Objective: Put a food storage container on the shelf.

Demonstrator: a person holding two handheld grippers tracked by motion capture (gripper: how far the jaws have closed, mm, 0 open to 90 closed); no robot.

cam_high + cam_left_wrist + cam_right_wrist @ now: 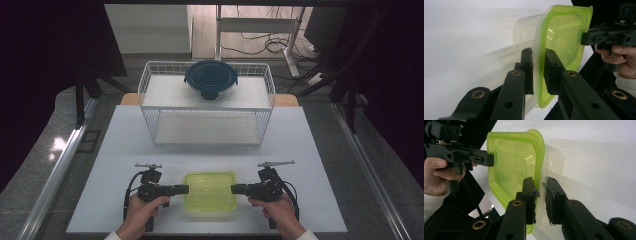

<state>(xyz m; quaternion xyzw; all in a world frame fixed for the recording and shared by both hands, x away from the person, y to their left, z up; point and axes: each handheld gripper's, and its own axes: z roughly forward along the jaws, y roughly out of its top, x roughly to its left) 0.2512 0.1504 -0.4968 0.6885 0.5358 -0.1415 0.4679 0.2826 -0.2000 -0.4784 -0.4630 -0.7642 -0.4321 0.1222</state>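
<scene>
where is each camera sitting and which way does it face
High view: above the person's side, looking forward and down on the table; both hands, left gripper and right gripper flank the green-lidded container.
Left gripper view: rides the left gripper, looking along its jaws across the lid's rim.
Right gripper view: rides the right gripper, likewise.
Shared: both gripper views show the container and the opposite gripper.

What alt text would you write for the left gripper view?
The left gripper has its two black jaws around the rim of a clear container with a green lid. Opposite, the right gripper meets the lid's far edge.
</scene>
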